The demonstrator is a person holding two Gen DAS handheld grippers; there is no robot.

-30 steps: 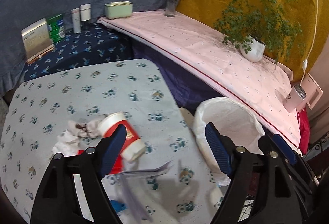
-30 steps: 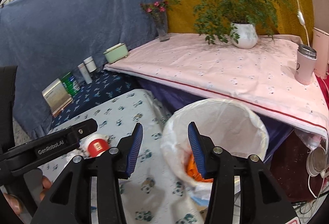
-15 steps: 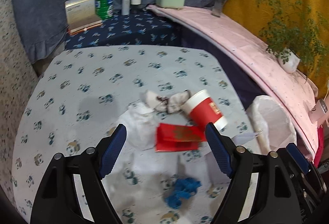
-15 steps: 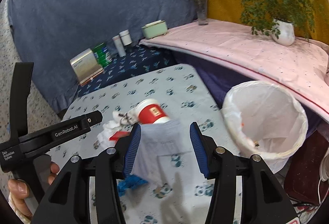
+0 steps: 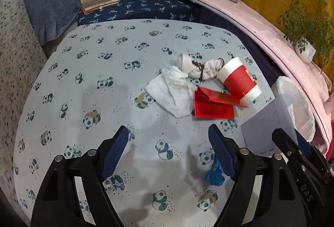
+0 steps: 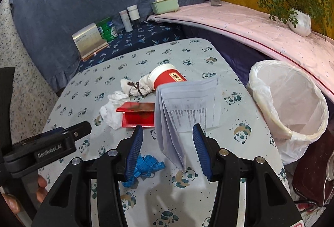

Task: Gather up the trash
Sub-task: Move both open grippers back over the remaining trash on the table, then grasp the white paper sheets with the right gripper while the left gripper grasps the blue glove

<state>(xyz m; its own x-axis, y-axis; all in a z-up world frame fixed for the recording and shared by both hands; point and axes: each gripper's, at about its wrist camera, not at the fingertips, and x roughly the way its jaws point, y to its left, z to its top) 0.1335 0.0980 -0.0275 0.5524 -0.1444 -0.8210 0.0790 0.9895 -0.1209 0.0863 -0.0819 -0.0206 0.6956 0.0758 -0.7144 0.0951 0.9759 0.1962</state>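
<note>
Bench: covered with a pale panda-print cloth; all loose trash lies on its right half.
Bin: white-lined, open-topped, just off the bench's right edge and lower than the bench top.
Left tongs: spread wide, nothing between the blue pads; they hang over bare cloth on the near side of the trash pile.
Right tongs: about half spread. A printed sheet stands between the pads with a gap visible on either side, so no grip on it shows.
Hand: fingertips only, at the lower left of the right wrist view, on the left tool's handle.
Printed sheet: folded, pale, standing up on edge, its lower corner down between the right pads. Whether it rests on the bench cannot be told.
Tissue: crumpled, white, touching the left edge of the envelope.
Paper cup: red with white rims, lying on its side, mouth toward the pouch.
Envelope: red, flat, its flap raised, partly under the cup.
Pouch: off-white cloth tied with a dark cord, against the cup's mouth.
Blue scrap: crumpled, near the bench's front edge, partly behind the left pad of the right tongs.
</note>
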